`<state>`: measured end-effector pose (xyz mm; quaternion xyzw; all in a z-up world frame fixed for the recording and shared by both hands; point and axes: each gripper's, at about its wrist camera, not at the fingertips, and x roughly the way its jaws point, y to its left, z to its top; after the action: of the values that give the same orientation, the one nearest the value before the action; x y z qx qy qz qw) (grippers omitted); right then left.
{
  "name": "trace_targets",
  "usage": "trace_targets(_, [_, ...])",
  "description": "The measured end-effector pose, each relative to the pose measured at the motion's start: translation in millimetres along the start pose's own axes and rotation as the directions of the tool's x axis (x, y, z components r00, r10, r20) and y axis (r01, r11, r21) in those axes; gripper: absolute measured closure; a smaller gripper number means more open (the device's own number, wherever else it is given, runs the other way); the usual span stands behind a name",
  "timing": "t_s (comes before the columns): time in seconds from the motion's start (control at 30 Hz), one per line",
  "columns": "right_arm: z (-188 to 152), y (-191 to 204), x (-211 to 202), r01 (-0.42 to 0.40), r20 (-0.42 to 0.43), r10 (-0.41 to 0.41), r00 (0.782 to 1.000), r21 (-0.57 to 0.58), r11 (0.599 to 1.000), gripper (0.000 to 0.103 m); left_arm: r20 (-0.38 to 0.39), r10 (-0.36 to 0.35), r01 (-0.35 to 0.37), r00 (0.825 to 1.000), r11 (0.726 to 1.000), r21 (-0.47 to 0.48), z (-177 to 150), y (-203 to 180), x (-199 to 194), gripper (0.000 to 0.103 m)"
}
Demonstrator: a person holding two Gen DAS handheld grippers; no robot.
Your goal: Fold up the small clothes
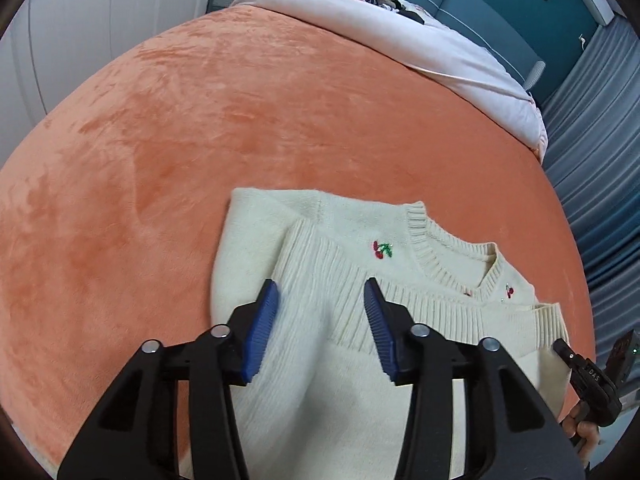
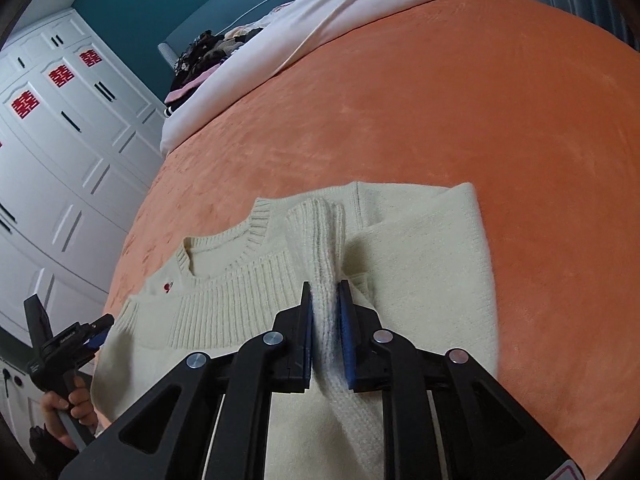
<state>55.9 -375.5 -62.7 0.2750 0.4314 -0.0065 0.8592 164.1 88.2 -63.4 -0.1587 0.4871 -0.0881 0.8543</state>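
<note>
Sweater point(image 1: 360, 280) mid-fold on bed point(image 1: 200, 120). Right gripper point(image 2: 325, 320) pinches the ribbed cuff point(image 2: 326, 272); left gripper point(image 1: 322, 320) hangs spread above. Next: lay the cuff flat, then let go.

Orange bed point(image 1: 240, 120) carries cream sweater point(image 1: 320, 360) and white duvet point(image 1: 400, 40)

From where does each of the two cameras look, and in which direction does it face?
Left wrist: on the left gripper, open above the sweater; the right hand shows at right.
Right wrist: on the right gripper, shut on a ribbed fold; the left hand shows at left.
Shared: sweater and orange blanket.
</note>
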Motion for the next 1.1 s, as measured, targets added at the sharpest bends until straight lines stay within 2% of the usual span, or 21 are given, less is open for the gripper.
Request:
trace_targets(0.07, [1, -8, 10, 0.013, -0.032, -0.013, 0.999, 0.011, 1.000, 0.084, -0.074, -0.015, 0.012, 0.997, 0.999, -0.040, 3, 5, 17, 0.088])
trace_targets(0.13, [0, -6, 12, 0.007, -0.043, -0.007, 0.999, 0.005, 1.000, 0.093, -0.076, -0.029, 0.023, 0.997, 0.996, -0.082, 4, 11, 19, 0.092])
trace_targets(0.2, [5, 1, -14, -0.057, 0.038, 0.057, 0.998, -0.002, 0.998, 0.095, -0.005, -0.065, 0.065, 0.998, 0.995, -0.080, 8, 8, -3, 0.093])
trace_targets(0.27, [19, 10, -50, -0.131, 0.142, 0.132, 0.981, -0.016, 0.991, 0.095, 0.068, -0.119, 0.124, 0.991, 0.990, -0.074, 16, 4, -31, 0.093])
trace_targets(0.33, [33, 14, -74, -0.160, 0.219, 0.163, 0.962, -0.030, 0.987, 0.095, 0.137, -0.143, 0.152, 0.980, 0.987, -0.059, 31, -1, -53, 0.093])
trace_targets(0.4, [48, 8, -73, -0.161, 0.240, 0.160, 0.957, -0.017, 0.987, 0.095, 0.181, -0.134, 0.145, 0.974, 0.988, -0.045, 45, -4, -58, 0.093])
trace_targets(0.47, [55, -9, -40, -0.104, 0.184, 0.099, 0.978, 0.017, 0.994, 0.095, 0.171, -0.088, 0.096, 0.981, 0.995, -0.039, 56, -2, -37, 0.093])
trace_targets(0.5, [56, -21, -13, -0.076, 0.111, 0.070, 0.991, 0.052, 0.996, 0.095, 0.139, -0.047, 0.051, 0.989, 0.998, -0.030, 57, 0, -17, 0.092])
trace_targets(0.53, [51, -37, 18, -0.030, 0.019, 0.028, 0.999, 0.103, 0.994, 0.095, 0.080, 0.007, -0.005, 0.997, 1.000, -0.024, 55, 4, 11, 0.092])
trace_targets(0.57, [44, -46, 40, 0.004, -0.051, 0.003, 0.999, 0.128, 0.992, 0.095, 0.014, 0.046, -0.046, 0.999, 0.999, -0.028, 50, 10, 38, 0.092])
trace_targets(0.6, [37, -50, 49, 0.022, -0.070, -0.013, 0.997, 0.133, 0.991, 0.095, -0.042, 0.088, -0.090, 0.995, 0.995, -0.038, 43, 16, 59, 0.091])
trace_targets(0.63, [33, -49, 42, 0.014, -0.033, -0.010, 0.999, 0.135, 0.991, 0.093, -0.039, 0.095, -0.097, 0.995, 0.994, -0.043, 35, 22, 66, 0.090])
trace_targets(0.67, [31, -45, 30, 0.010, -0.004, -0.010, 1.000, 0.137, 0.991, 0.092, 0.007, 0.085, -0.085, 0.996, 0.995, -0.048, 31, 23, 57, 0.087])
trace_targets(0.7, [28, -40, 15, 0.012, 0.023, -0.015, 1.000, 0.127, 0.992, 0.085, 0.032, 0.071, -0.069, 0.997, 0.996, -0.064, 28, 24, 45, 0.081])
trace_targets(0.77, [17, -32, -20, 0.040, 0.080, -0.047, 0.996, 0.080, 0.996, 0.083, 0.055, 0.052, -0.048, 0.997, 0.995, -0.087, 20, 27, 16, 0.076])
trace_targets(0.8, [10, -31, -34, 0.047, 0.090, -0.053, 0.995, 0.063, 0.997, 0.068, 0.074, 0.031, -0.024, 0.997, 0.996, -0.087, 13, 30, -1, 0.067])
trace_targets(0.83, [-2, -32, -47, 0.059, 0.090, -0.063, 0.994, 0.049, 0.997, 0.046, 0.092, 0.010, -0.001, 0.996, 0.995, -0.096, 2, 34, -19, 0.058])
trace_targets(0.87, [-17, -34, -55, 0.073, 0.078, -0.076, 0.994, 0.046, 0.996, 0.040, 0.100, 0.007, 0.004, 0.995, 0.994, -0.109, -10, 37, -34, 0.042])
trace_targets(0.9, [-31, -39, -61, 0.080, 0.052, -0.082, 0.995, 0.049, 0.996, 0.039, 0.101, 0.004, 0.010, 0.995, 0.991, -0.131, -24, 41, -46, 0.033])
trace_targets(1.0, [-82, -58, -73, 0.073, -0.028, -0.070, 0.997, 0.119, 0.990, 0.038, 0.063, -0.027, 0.043, 0.998, 0.964, -0.262, -74, 65, -66, 0.017])
trace_targets(1.1, [-114, -67, -64, 0.028, -0.092, -0.007, 0.996, 0.221, 0.975, 0.036, 0.022, -0.055, 0.059, 0.998, 0.905, -0.420, -118, 86, -61, 0.016])
